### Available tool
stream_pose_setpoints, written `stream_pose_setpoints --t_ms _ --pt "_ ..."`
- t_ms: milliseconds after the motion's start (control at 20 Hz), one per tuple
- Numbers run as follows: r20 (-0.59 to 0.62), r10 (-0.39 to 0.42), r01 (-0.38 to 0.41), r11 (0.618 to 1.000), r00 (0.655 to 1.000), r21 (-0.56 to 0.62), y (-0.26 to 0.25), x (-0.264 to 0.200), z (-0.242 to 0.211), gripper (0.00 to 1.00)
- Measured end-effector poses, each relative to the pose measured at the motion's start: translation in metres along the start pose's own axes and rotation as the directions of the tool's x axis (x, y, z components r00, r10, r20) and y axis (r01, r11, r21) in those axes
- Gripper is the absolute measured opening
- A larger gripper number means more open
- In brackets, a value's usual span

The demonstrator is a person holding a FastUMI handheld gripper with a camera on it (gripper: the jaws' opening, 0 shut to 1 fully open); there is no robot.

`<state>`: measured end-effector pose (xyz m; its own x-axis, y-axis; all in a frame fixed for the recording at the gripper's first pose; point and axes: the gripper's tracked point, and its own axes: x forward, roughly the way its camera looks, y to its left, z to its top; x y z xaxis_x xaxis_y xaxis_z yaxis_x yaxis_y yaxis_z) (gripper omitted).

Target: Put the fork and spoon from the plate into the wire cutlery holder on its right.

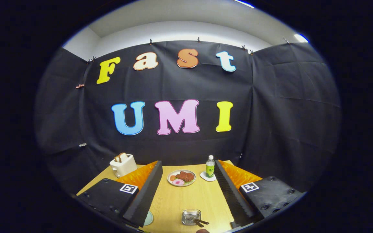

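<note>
My gripper (188, 162) is open and held well above the wooden table (193, 197), with nothing between its fingers. Low between the fingers stands the small square wire cutlery holder (191, 216). Two pieces of cutlery (197, 220) rest in it, a spoon bowl inside and dark handles sticking out to the right. Left of the holder, a pale plate (148, 218) shows just a sliver of rim; my left finger (146, 194) hides the rest of it.
Farther along the table sits a plate of food (181, 177). A green-labelled bottle (210, 166) stands on a white coaster to its right. A white toaster (123, 164) with bread stands at the far left corner. Black cloth walls close the booth.
</note>
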<state>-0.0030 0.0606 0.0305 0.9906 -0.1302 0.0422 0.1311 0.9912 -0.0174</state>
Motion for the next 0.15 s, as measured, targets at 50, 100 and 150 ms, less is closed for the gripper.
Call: stream_pose_setpoints --t_ms 50,100,150 --pt "0.0 -0.006 0.006 1.0 1.0 0.005 -0.003 0.0 -0.0022 0.99" --pt "-0.003 -0.011 0.011 1.0 1.0 0.002 -0.0045 0.0012 -0.0043 0.99" --pt "-0.005 -0.009 0.009 1.0 1.0 -0.004 -0.0039 0.001 -0.0065 0.99"
